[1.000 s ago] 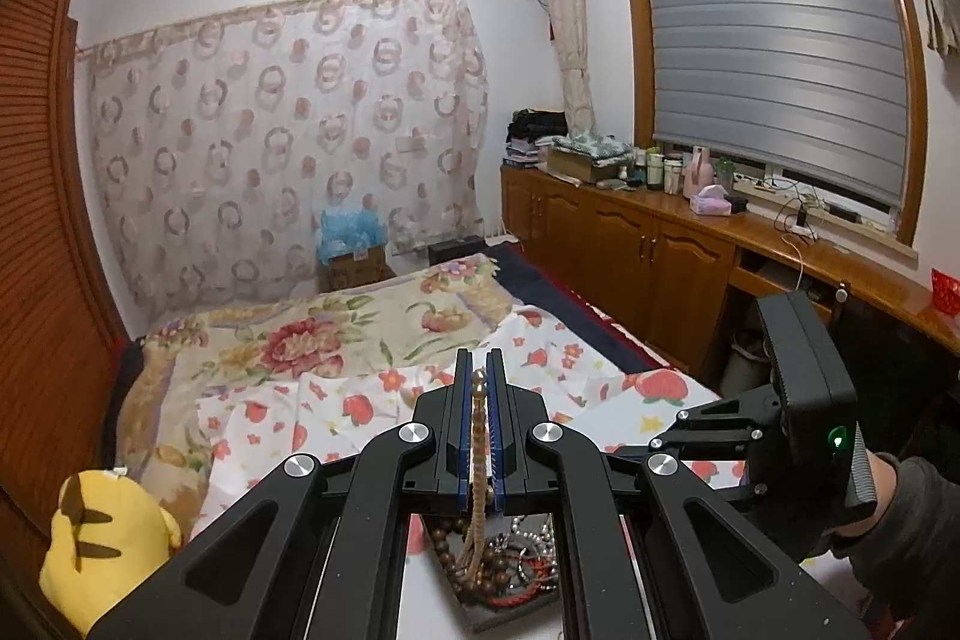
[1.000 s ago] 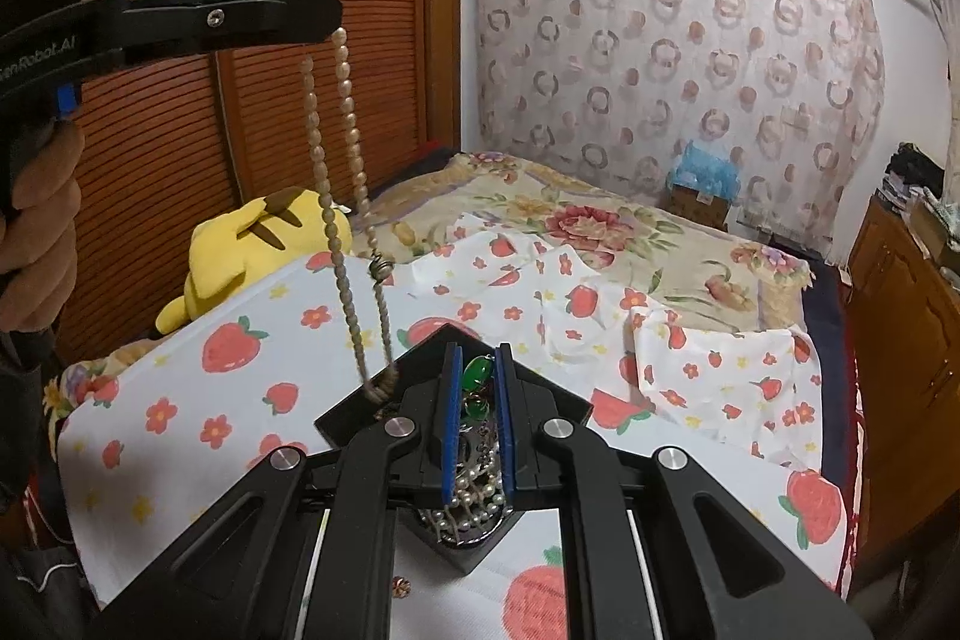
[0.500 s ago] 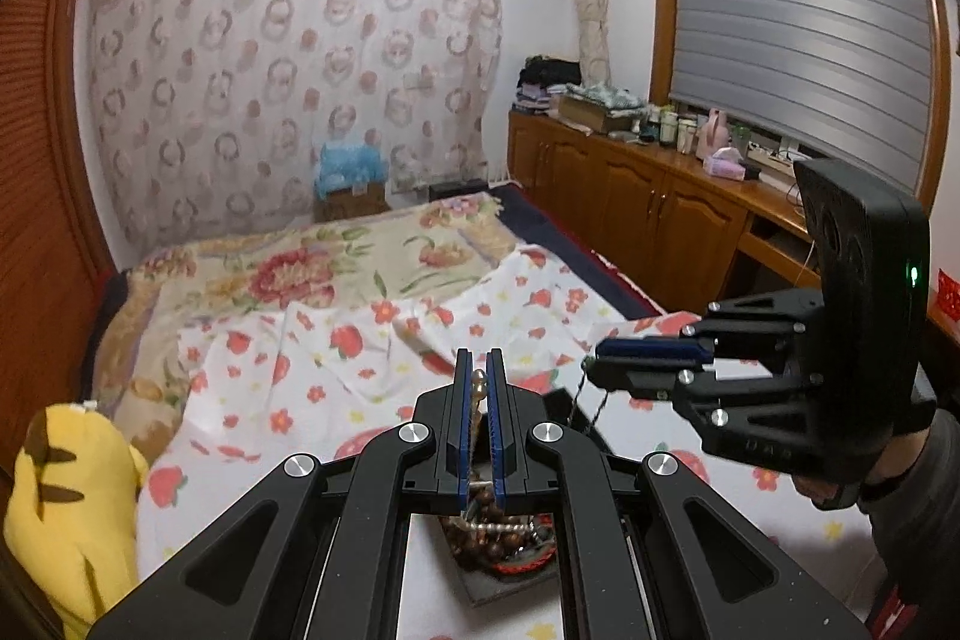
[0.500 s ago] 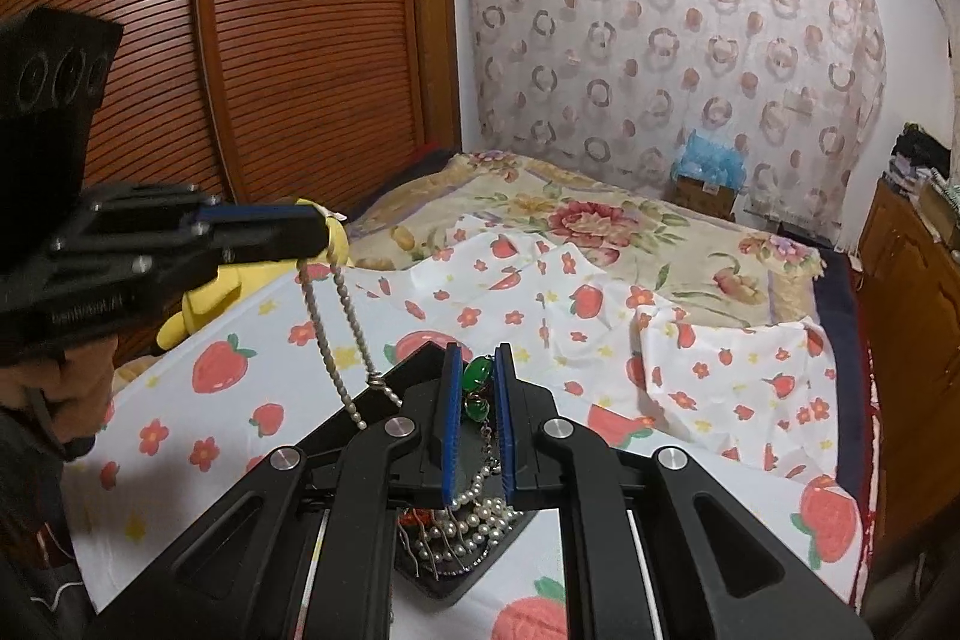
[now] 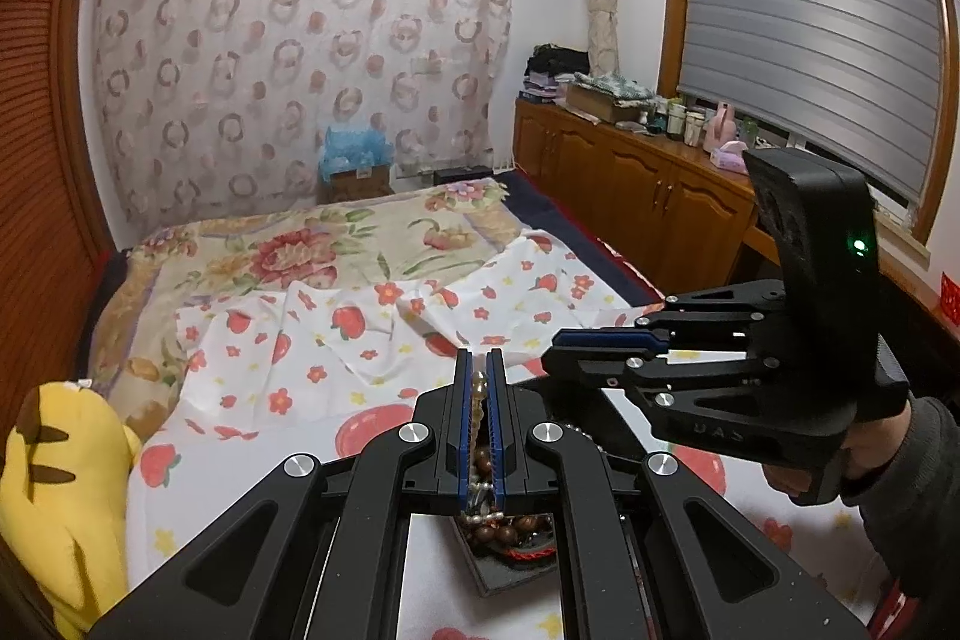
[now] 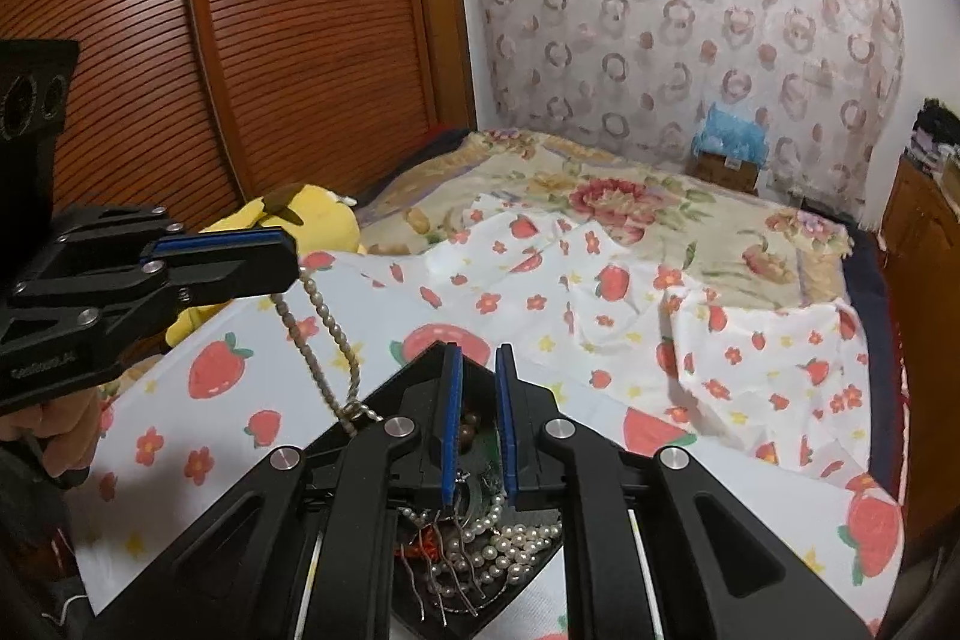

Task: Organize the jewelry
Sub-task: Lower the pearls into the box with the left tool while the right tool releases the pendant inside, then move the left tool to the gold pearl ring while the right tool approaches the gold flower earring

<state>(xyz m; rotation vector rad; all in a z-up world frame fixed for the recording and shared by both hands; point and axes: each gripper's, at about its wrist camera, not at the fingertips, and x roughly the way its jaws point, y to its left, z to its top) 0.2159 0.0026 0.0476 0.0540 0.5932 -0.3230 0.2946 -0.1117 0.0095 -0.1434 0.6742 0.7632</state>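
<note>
I am holding my left gripper [image 5: 478,376] clenched on a beige bead necklace [image 6: 327,334]; in the left wrist view the beads are sitting pinched between the two blue pads, and in the right wrist view the strand is hanging from that gripper in a loop down to the near edge of the black jewelry tray [image 6: 414,604]. The tray is lying on the strawberry-print sheet [image 6: 630,328] that is covering the near part of the bed.

My right gripper [image 6: 477,400] is hovering just above the tray with its jaws released, a narrow gap showing between the blue pads and nothing in it. Through that gap I am seeing brown beads [image 6: 468,427] and something green, though it is too small for me to say what piece that is. Below the pads a heap of white pearl strands [image 6: 510,544] is filling the tray, with a few thin metal wires lying across it.

In the left wrist view a dark brown bead bracelet [image 5: 510,532] is lying in the tray under my left fingers. A yellow plush toy [image 5: 66,496] is resting at the left edge of the bed, well apart from the tray.
</note>
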